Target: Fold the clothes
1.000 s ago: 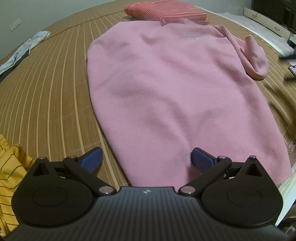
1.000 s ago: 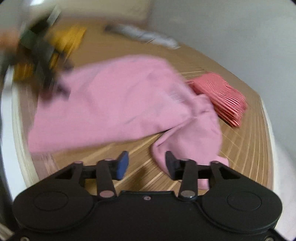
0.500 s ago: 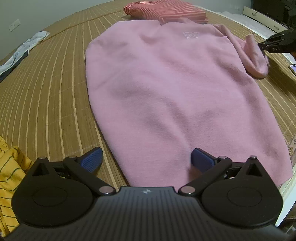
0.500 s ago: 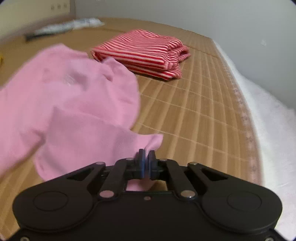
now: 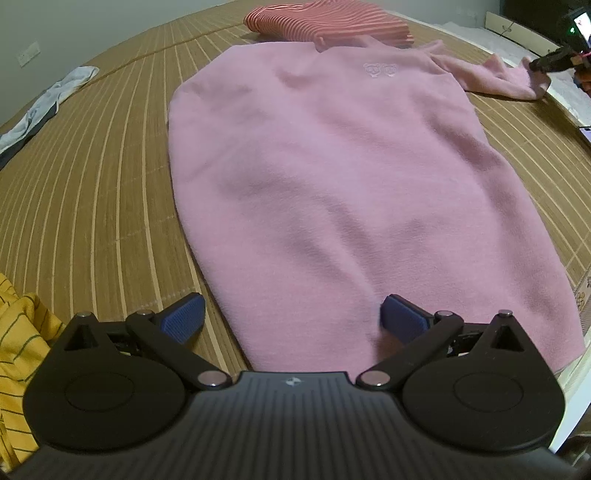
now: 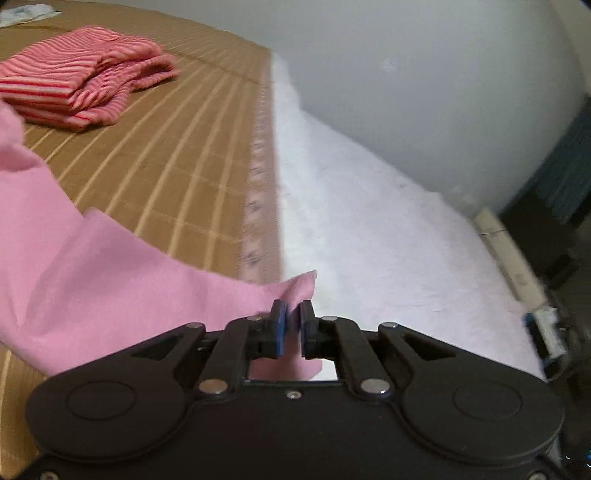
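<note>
So we've got the bamboo mat [image 5: 92, 177] covering most of the bed, with a strip of white bedding [image 6: 369, 229] running along its far edge by the wall. Spread flat on the mat is the pink sweater [image 5: 332, 177], front up, with a little embroidered logo [image 5: 379, 70] near the collar, and its hem sits right at the near edge of the mat. Our left gripper [image 5: 291, 321] hovers low over that hem with its fingers spread wide apart, one blue pad over bare mat and the other over the fabric, holding nothing. Over on the other side, our right gripper [image 6: 291, 325] is clamped on the cuff of the sweater's sleeve [image 6: 129, 266], which is stretched out sideways toward the white bedding. Right behind the collar there's a folded red striped top [image 5: 328, 18], touching or just about touching the sweater, so not much room there. A yellow striped shirt [image 5: 18, 350] is bunched up just beside the left gripper, and some white and grey cloth [image 5: 48, 103] lies well apart near the wall. Something small with a lit screen [image 5: 585, 133] sits at the mat's right edge; we can't make out what it is.
</note>
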The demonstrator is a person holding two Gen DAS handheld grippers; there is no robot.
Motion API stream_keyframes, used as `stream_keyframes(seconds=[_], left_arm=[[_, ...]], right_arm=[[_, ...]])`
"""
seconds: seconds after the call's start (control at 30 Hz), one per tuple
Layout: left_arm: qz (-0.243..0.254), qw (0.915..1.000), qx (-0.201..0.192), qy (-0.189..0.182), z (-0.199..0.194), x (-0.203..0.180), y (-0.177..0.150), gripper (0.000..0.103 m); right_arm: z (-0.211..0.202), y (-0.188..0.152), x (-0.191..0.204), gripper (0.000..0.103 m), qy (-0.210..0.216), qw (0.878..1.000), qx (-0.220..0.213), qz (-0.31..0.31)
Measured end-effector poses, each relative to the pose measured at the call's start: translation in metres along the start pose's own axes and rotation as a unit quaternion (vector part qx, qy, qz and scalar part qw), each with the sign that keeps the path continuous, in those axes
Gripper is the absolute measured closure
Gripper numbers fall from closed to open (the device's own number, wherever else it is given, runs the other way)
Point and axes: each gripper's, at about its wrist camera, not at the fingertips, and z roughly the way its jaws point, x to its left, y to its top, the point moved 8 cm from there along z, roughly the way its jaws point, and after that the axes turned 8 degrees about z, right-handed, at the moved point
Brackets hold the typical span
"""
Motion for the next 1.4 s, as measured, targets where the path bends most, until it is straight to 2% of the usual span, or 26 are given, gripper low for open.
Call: stream_keyframes(seconds=[0.03,0.07,0.13,0.17,0.2,0.23,0.27,0.3,0.37,0.43,0.57,0.63,0.67,0.7,0.73,0.77,0.87,0.93,1.0,1.07,1.17,1.23,1.27,1.3,1.33,1.4], left_arm=[[0.002,1.0,-0.001,0.0,-0.001,0.0,0.0,0.0],[0.005,1.0,-0.002,0.001,-0.002,0.0,-0.001,0.0],[0.009,1.0,-0.003,-0.001,-0.003,-0.002,-0.002,0.0],[0.01,0.9999,-0.004,-0.003,-0.003,-0.003,-0.002,0.0],[0.012,0.9999,-0.005,-0.006,-0.003,-0.005,-0.002,0.0],[0.013,0.9998,-0.007,-0.009,-0.004,-0.008,-0.001,0.0],[0.017,0.9997,-0.009,-0.013,-0.005,-0.011,0.0,0.0],[0.021,0.9996,-0.011,-0.017,-0.006,-0.014,0.0,0.0],[0.029,0.9993,-0.015,-0.018,-0.009,-0.017,0.001,0.0],[0.033,0.9993,-0.015,-0.002,-0.017,-0.008,-0.003,0.0],[0.009,0.9993,-0.009,0.036,-0.029,0.025,-0.018,0.0],[-0.017,0.9985,-0.006,0.052,-0.033,0.042,-0.025,0.0],[-0.031,0.9978,-0.004,0.059,-0.034,0.05,-0.028,0.0],[-0.042,0.9969,-0.004,0.067,-0.037,0.057,-0.03,0.0],[-0.052,0.9959,-0.006,0.074,-0.039,0.062,-0.031,0.0],[-0.059,0.9951,-0.01,0.078,-0.041,0.065,-0.031,0.0],[-0.077,0.9931,-0.028,0.083,-0.048,0.071,-0.027,0.0],[-0.084,0.9925,-0.039,0.079,-0.051,0.071,-0.025,0.0],[-0.079,0.9929,-0.041,0.078,-0.051,0.067,-0.024,0.0],[-0.073,0.9934,-0.04,0.079,-0.048,0.062,-0.02,0.0],[-0.069,0.9936,-0.043,0.078,-0.043,0.055,-0.013,0.0],[-0.071,0.9933,-0.052,0.074,-0.04,0.049,-0.006,0.0],[-0.072,0.9932,-0.057,0.071,-0.039,0.047,-0.001,0.0],[-0.075,0.9928,-0.062,0.069,-0.038,0.044,0.003,0.0],[-0.079,0.9924,-0.067,0.067,-0.037,0.042,0.007,0.0],[-0.085,0.9916,-0.076,0.062,-0.034,0.039,0.014,0.0]], right_arm=[[-0.013,0.003,0.004,0.09,0.015,1.0,-0.013,0.005],[-0.028,0.005,0.009,0.082,0.036,0.999,-0.027,0.01],[-0.062,0.014,0.042,0.067,0.125,0.991,-0.052,0.017],[-0.08,0.018,0.061,0.065,0.177,0.982,-0.062,0.017],[-0.099,0.022,0.089,0.063,0.239,0.969,-0.068,0.01],[-0.118,0.025,0.118,0.057,0.302,0.951,-0.073,0.001],[-0.139,0.028,0.146,0.048,0.364,0.928,-0.077,-0.008],[-0.157,0.032,0.179,0.044,0.421,0.904,-0.072,-0.013],[-0.18,0.04,0.237,0.026,0.49,0.869,-0.062,-0.018],[-0.191,0.046,0.293,0.023,0.508,0.859,-0.057,-0.029],[-0.194,0.048,0.376,0.023,0.498,0.864,-0.031,-0.061],[-0.188,0.044,0.403,0.023,0.475,0.875,-0.016,-0.087],[-0.182,0.042,0.414,0.025,0.459,0.883,-0.011,-0.103],[-0.181,0.038,0.42,0.029,0.449,0.885,-0.02,-0.124],[-0.181,0.034,0.425,0.054,0.441,0.885,-0.032,-0.146],[-0.181,0.032,0.427,0.088,0.438,0.883,-0.044,-0.159],[-0.193,0.041,0.371,0.094,0.483,0.871,-0.06,-0.068],[-0.203,0.049,0.329,0.095,0.512,0.856,-0.07,0.001],[-0.212,0.058,0.287,0.095,0.538,0.837,-0.079,0.069],[-0.211,0.05,0.233,0.095,0.518,0.842,-0.092,0.114],[-0.186,0.012,0.175,0.095,0.402,0.903,-0.093,0.115],[-0.159,-0.019,0.154,0.094,0.319,0.941,-0.068,0.088],[-0.145,-0.034,0.146,0.092,0.293,0.951,-0.05,0.081],[-0.138,-0.045,0.141,0.091,0.279,0.957,-0.038,0.077],[-0.135,-0.053,0.134,0.089,0.27,0.96,-0.034,0.071],[-0.147,-0.056,0.126,0.077,0.264,0.961,-0.053,0.063]])
